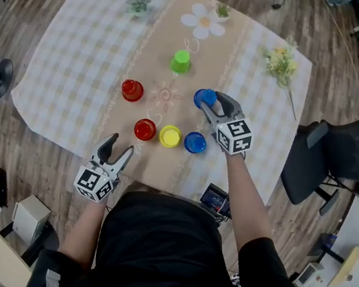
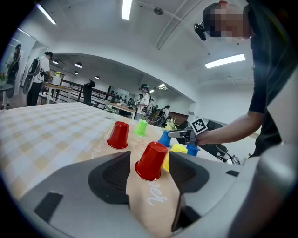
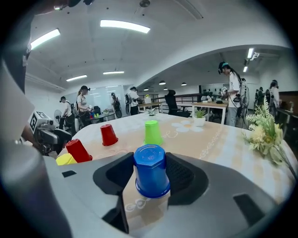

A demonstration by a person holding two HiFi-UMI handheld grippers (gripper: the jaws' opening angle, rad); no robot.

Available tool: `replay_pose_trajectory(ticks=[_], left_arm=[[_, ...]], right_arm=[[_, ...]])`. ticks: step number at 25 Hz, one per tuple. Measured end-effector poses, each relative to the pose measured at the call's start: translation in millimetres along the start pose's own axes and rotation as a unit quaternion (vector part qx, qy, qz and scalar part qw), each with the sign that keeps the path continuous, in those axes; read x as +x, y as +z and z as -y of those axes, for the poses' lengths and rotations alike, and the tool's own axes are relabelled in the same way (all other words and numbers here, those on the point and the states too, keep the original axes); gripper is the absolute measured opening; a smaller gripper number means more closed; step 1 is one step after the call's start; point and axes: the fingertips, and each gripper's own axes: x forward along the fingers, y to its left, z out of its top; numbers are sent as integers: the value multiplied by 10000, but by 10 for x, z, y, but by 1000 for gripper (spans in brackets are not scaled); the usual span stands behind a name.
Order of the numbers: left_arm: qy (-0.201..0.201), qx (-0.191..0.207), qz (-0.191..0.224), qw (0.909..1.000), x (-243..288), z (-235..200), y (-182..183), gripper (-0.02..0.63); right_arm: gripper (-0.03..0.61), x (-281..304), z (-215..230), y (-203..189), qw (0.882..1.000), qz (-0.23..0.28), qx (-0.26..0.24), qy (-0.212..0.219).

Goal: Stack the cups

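Note:
Several cups stand upside down on the tan runner. My right gripper (image 1: 212, 104) is shut on a blue cup (image 1: 205, 97), whose rim rests on the cloth. In the right gripper view the pads meet both sides of that blue cup (image 3: 151, 170). Nearer me a red cup (image 1: 145, 129), a yellow cup (image 1: 170, 136) and a second blue cup (image 1: 194, 143) stand in a row. Another red cup (image 1: 132, 90) is to the left and a green cup (image 1: 181, 61) is farther back. My left gripper (image 1: 115, 150) hangs open and empty at the table's front edge, short of the near red cup (image 2: 151, 161).
The checked tablecloth (image 1: 78, 54) covers the table. Small potted plants (image 1: 139, 4) stand at the far edge and a bunch of flowers (image 1: 281, 64) lies at the right. A black office chair (image 1: 340, 159) is to the right of the table.

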Motion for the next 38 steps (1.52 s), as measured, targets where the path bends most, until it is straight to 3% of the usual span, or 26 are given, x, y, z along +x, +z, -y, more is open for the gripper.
replay_pose_trajectory(ticks=[4,10,20,32,38], left_arm=[[-12,-11,72,10000,13,-7,20,239],[-1,-15,269,9996,-33,-43,104,241],[-86,12,467,9989,-81,10,144,240],[-144,-1,437,9989,-158,82,91,240],[16,30,532,9986,-190,-57,169,241]], right_arm=[[224,-143,-96,270,9993,328,-156,-1],[222,-661,-679,735,9967,584,-493,261],[221,-1025,-1486,331,9966,-9,-543,622],[246,-966,-1529,215,9966,-46,-503,658],[275,-1212,-1387,561,9961,650,-146,570]])
